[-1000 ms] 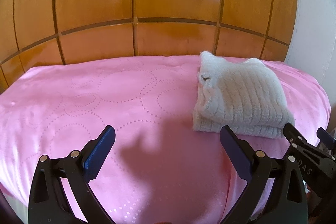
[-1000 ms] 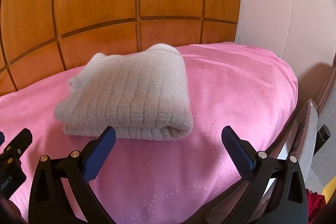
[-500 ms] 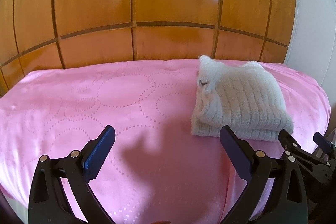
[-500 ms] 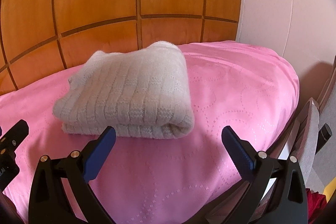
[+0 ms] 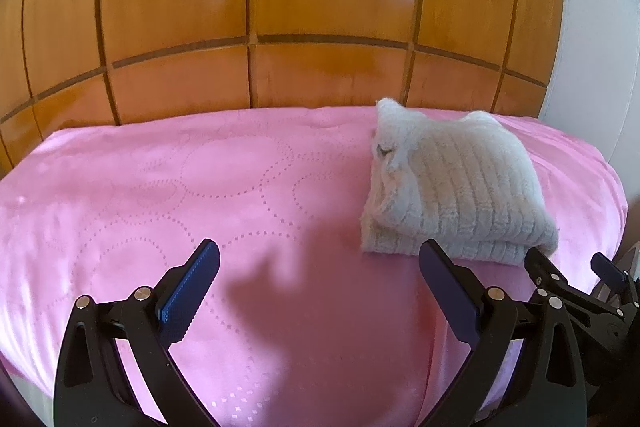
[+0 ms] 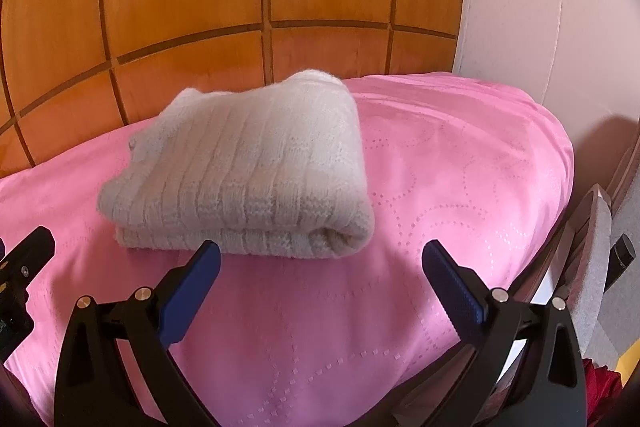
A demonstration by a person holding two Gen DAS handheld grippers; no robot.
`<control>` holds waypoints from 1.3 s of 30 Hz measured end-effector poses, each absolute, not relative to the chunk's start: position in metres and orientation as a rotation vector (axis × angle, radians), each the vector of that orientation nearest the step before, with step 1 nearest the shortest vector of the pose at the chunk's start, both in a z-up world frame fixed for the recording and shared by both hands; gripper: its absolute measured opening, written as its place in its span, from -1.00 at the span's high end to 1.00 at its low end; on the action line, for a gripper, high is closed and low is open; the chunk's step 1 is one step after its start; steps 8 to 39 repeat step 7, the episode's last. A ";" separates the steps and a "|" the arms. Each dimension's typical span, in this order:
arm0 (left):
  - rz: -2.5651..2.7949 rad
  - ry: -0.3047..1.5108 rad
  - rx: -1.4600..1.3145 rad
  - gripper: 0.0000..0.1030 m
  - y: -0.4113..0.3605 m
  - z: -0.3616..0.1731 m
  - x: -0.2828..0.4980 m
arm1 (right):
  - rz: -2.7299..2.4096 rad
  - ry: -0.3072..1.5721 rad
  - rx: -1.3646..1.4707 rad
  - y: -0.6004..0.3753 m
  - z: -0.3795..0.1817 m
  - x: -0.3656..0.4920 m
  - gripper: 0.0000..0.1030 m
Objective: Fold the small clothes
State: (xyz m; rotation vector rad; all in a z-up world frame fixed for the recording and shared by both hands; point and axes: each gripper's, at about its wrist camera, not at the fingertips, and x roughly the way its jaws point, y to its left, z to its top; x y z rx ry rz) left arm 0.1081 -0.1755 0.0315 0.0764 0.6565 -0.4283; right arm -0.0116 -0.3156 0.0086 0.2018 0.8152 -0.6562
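A cream ribbed knit garment (image 5: 452, 187) lies folded in a neat stack on the pink bedspread (image 5: 200, 195), right of centre in the left wrist view. It also shows in the right wrist view (image 6: 248, 167), left of centre. My left gripper (image 5: 320, 287) is open and empty, held over the spread near its front edge, to the left of the garment. My right gripper (image 6: 320, 283) is open and empty, just in front of the garment's folded edge. The right gripper's body (image 5: 580, 291) shows at the lower right of the left wrist view.
A glossy wooden panelled headboard (image 5: 280, 7) stands behind the bed. A white wall (image 6: 540, 7) is at the right. The bed's right edge drops off beside a grey chair (image 6: 600, 267), with something red (image 6: 600, 387) below.
Both grippers have drawn back a little from the folded garment, which now sits slightly farther off in both views. Both stay open; the garment has not moved.
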 end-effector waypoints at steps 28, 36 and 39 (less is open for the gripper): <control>-0.395 0.705 0.061 -0.92 -0.170 0.020 0.121 | -0.687 0.786 0.244 -0.341 0.020 -0.014 -0.95; -0.395 0.705 0.061 -0.92 -0.170 0.020 0.121 | -0.687 0.786 0.244 -0.341 0.020 -0.014 -0.95; -0.395 0.705 0.061 -0.92 -0.170 0.020 0.121 | -0.687 0.786 0.244 -0.341 0.020 -0.014 -0.95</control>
